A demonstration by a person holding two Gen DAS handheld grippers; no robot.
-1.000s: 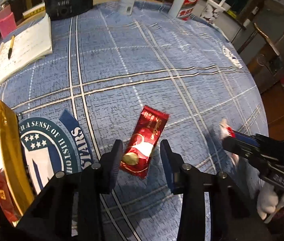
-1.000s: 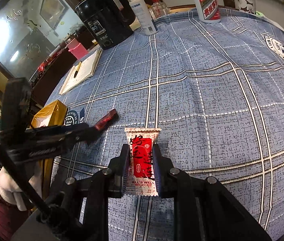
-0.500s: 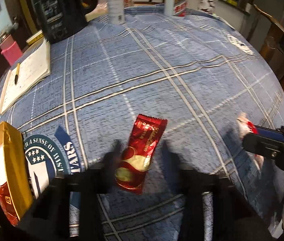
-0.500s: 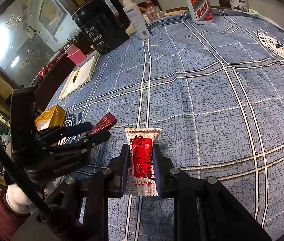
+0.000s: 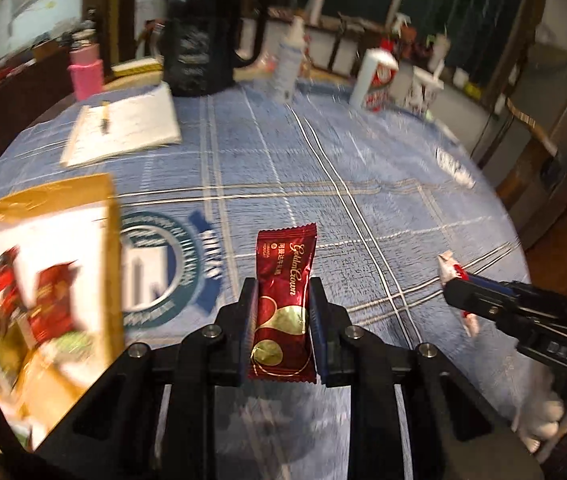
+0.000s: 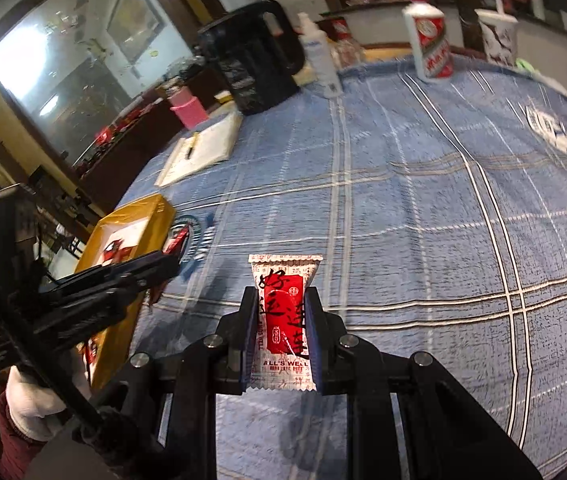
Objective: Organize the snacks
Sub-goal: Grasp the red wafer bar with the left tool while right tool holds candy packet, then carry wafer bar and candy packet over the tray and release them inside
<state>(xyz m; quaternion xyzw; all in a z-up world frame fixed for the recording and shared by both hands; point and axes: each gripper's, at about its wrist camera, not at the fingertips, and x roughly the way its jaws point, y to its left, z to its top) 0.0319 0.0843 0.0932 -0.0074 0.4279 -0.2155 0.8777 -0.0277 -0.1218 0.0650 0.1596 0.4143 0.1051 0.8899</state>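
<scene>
Dark-red foil, the snack packet (image 5: 283, 304) stands upright, pinched between the closed fingers of the left gripper (image 5: 282, 320) and held above the blue checked tablecloth (image 5: 323, 168) near its front edge. Just left of it, at the cloth's left edge, sits the yellow box (image 5: 111, 264) with more red snacks inside. The right gripper (image 6: 281, 324) is likewise clamped on a white-and-red packet (image 6: 284, 320), upright above the cloth near that edge.
</scene>
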